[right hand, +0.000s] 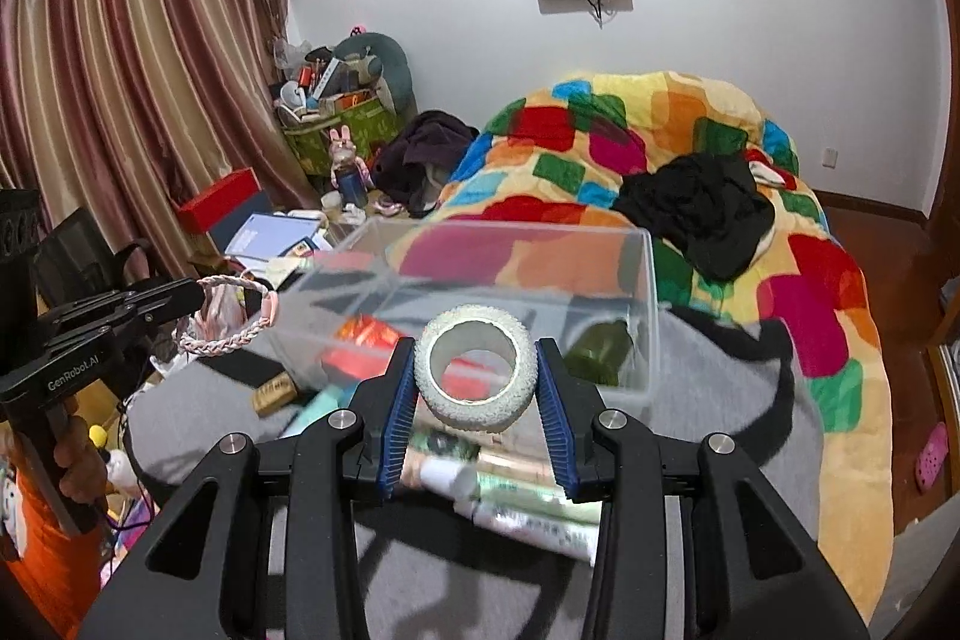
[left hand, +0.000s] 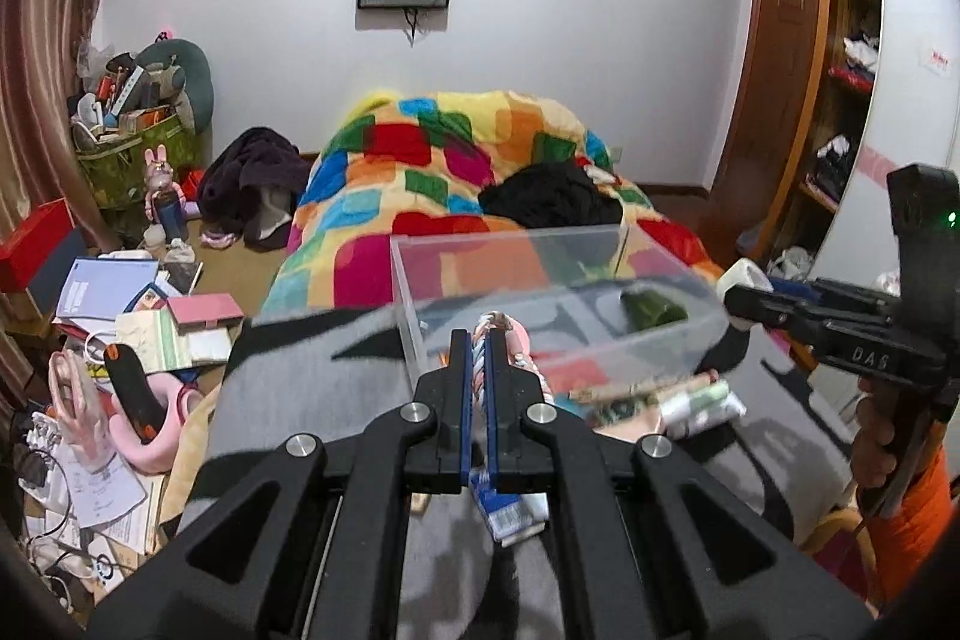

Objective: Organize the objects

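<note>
My left gripper [left hand: 478, 340] is shut on a pink-and-white braided cord loop [left hand: 487, 331]; from the right wrist view the cord loop [right hand: 231, 316] hangs from the left gripper [right hand: 195, 293] at the left. My right gripper [right hand: 477, 370] is shut on a white tape roll [right hand: 475, 367], pads pressing both its sides. The tape roll [left hand: 741, 280] and right gripper [left hand: 735, 307] show at the right in the left wrist view. A clear plastic box [left hand: 414, 280] [right hand: 651, 280] stands on the grey blanket just beyond both grippers, with a dark green object [left hand: 651, 310] [right hand: 597, 349] and a red item [right hand: 360, 340] inside.
Paper-wrapped rolls and tubes [right hand: 522, 490] [left hand: 696, 403] lie on the grey blanket [right hand: 198, 418] in front of the box. A colourful quilt [right hand: 690, 124] with black clothing [right hand: 702, 208] covers the bed behind. A cluttered desk [left hand: 108, 340] stands left; wooden shelves [left hand: 840, 100] stand right.
</note>
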Tool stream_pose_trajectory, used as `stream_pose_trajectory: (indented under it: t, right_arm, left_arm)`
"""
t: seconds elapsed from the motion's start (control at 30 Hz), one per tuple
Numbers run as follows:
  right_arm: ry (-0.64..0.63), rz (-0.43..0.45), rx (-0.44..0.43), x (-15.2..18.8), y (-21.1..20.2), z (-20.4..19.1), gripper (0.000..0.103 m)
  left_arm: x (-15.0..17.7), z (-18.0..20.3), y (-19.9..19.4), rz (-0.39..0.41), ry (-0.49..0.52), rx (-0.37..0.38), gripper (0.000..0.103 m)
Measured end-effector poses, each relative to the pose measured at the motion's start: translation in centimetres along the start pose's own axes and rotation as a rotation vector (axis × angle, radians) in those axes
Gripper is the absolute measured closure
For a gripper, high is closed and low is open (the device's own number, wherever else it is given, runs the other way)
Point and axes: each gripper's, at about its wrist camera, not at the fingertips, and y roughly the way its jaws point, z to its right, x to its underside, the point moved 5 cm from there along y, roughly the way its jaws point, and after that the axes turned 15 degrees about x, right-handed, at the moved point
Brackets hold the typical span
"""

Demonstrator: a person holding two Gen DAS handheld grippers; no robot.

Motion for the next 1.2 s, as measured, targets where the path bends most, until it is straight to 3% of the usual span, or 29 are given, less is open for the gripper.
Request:
stream_pose_trajectory:
  t: [0.23, 0.6, 0.93, 1.03, 1.2]
  right_arm:
    - [-0.017, 0.004, 0.008, -1.4, 1.4, -0.9, 0.068]
    - [-0.037, -0.152, 0.042, -1.2, 7.9, -0.5, 0.068]
    - [-0.097, -0.199, 0.054, -0.1, 9.6, -1.3, 0.067]
    - [-0.098, -0.205, 0.049, -0.1, 9.5, -1.3, 0.066]
    - [-0.094, -0.195, 0.045, -0.2, 8.9, -1.2, 0.054]
  left_arm:
    - [-1.6, -1.4, 1.7, 0.025, -0.041, 0.013, 0.101]
    - [-0.4, -3.3, 7.2, -0.091, -0.095, 0.012, 0.101]
    - [0.7, -2.7, 9.0, -0.154, -0.074, 0.014, 0.099]
    - [0.7, -2.6, 8.9, -0.159, -0.079, 0.021, 0.095]
    - [0.6, -2.2, 8.4, -0.155, -0.074, 0.029, 0.077]
